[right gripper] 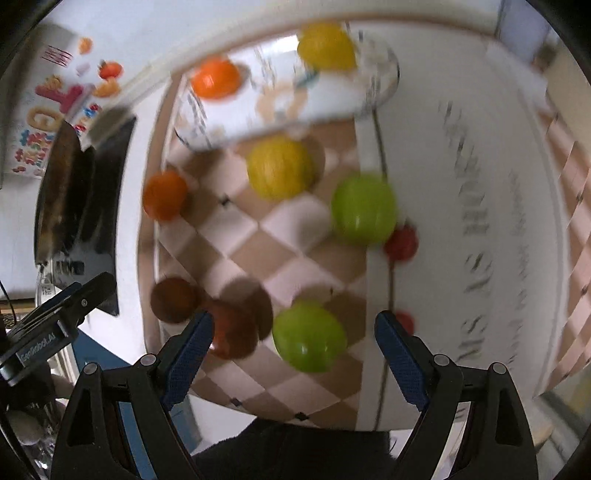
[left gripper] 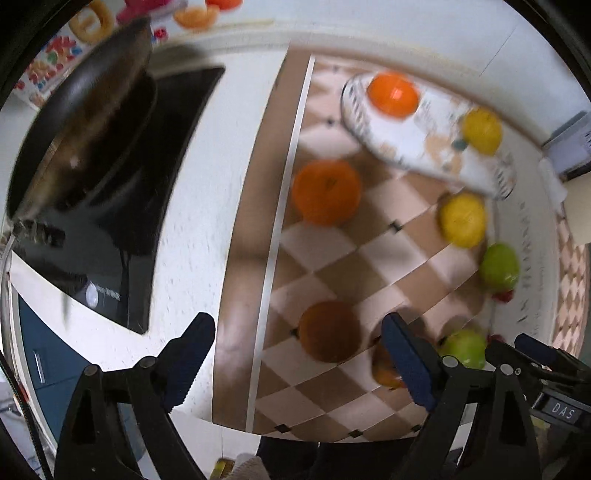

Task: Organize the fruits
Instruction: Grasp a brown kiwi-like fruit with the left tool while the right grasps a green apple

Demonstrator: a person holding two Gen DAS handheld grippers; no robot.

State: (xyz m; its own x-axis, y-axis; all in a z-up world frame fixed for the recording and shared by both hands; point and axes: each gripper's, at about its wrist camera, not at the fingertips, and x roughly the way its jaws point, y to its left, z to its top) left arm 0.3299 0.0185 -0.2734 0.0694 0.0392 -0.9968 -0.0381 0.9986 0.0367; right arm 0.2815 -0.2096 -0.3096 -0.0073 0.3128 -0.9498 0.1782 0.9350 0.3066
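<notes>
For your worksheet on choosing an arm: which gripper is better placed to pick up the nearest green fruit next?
Right. The right gripper has its open jaws framing the green fruit. The left gripper is open too, but that fruit lies beyond its right jaw.

A white speckled countertop (left gripper: pixel 192 206) is seen at the centre left of the left wrist view, with a black glass cooktop (left gripper: pixel 122 236) set into it and a dark frying pan (left gripper: pixel 85 125) resting on top at the upper left. A brown-and-cream checkered cloth (left gripper: pixel 332 266) is spread across the middle of the frame, and a white wall (left gripper: pixel 369 22) runs along the top. In the right wrist view, colourful stickers (right gripper: pixel 48 114) are shown on a white surface at the upper left, and blue cabinet fronts (left gripper: pixel 40 332) are glimpsed at the lower left of the left wrist view; both frames are blurred.
</notes>
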